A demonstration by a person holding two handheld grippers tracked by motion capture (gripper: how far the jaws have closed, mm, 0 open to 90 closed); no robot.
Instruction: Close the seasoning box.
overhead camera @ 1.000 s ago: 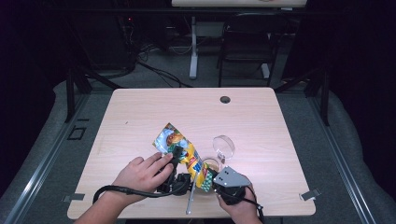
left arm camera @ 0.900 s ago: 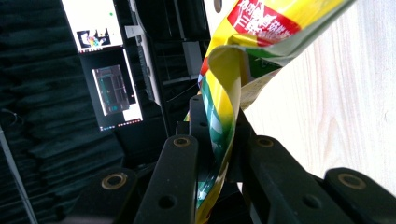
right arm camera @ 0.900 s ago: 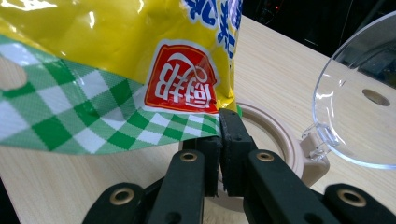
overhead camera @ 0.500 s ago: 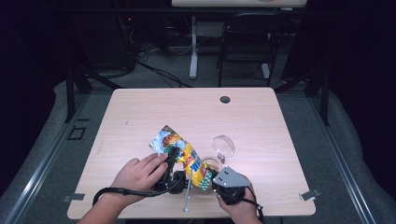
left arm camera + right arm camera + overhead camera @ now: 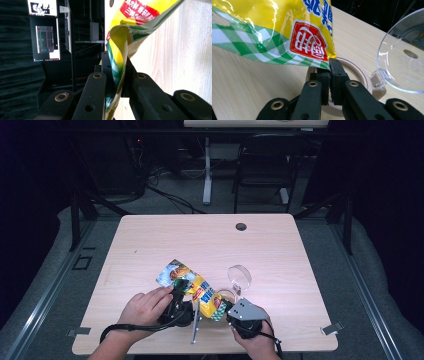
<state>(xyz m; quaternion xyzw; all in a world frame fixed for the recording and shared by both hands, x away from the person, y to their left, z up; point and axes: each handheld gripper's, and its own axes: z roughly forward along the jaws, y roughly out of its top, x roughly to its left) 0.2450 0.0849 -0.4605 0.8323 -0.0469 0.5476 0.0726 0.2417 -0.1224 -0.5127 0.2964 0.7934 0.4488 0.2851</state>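
Note:
A yellow snack bag (image 5: 192, 287) with green check and red label hangs just above the table (image 5: 150, 245) near its front edge, stretched between both grippers. My left gripper (image 5: 184, 289) is shut on the bag's edge (image 5: 117, 75), which is pinched and folded between its jaws. My right gripper (image 5: 226, 309) is shut on the bag's lower corner (image 5: 312, 42). Directly behind my right gripper (image 5: 329, 68) sits a round beige container (image 5: 359, 72) with its clear hinged lid (image 5: 404, 55) standing open.
The clear lid (image 5: 240, 275) and the beige container (image 5: 223, 296) lie right of the bag. A thin grey metal stick (image 5: 195, 327) lies between the hands at the front edge. A dark grommet (image 5: 241, 226) marks the table's far side. Chairs and cables stand beyond.
The bag and both hands have barely shifted. Both grippers keep their hold on the bag.

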